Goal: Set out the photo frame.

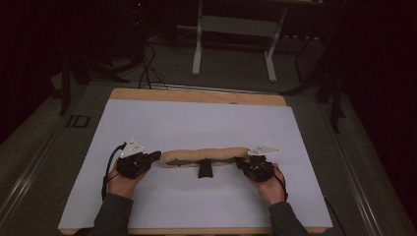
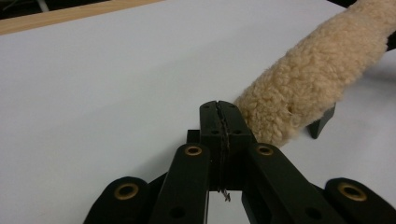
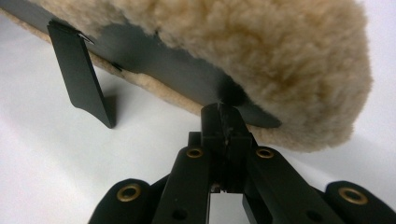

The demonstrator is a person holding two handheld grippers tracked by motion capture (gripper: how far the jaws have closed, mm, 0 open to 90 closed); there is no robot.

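Fleece pad [image 1: 204, 156], long and tan, is seen stretched across the white sheet [image 1: 196, 123] between the two tongs, its long axis running from one to the other. At the left, the left gripper [image 1: 156, 156] is held low on the sheet, tips pointed inward at the pad's left end; in the left gripper view its jaws are seen pressed flat together with nothing noted between them, and the woolly end [image 2: 308, 84] lies just beside the tips, to their right and ahead, touching or very nearly so. Toward the middle, a short black strap tab [image 1: 205, 169] is seen hanging from the pad's near edge, resting on the sheet, well apart from both tongs. At the right, the right gripper [image 1: 241, 162] is met at the pad's other end; in the right gripper view its jaws are closed tight, their tips set against the dark backing [image 3: 187, 79] just under the fleece rim, directly ahead and above. Whether an edge of that backing is actually pinched cannot be told. Both hands are about equally near, one per end. The coming move is judged to turn on this end-to-end line: any lift or fold would be made along the pad's length.
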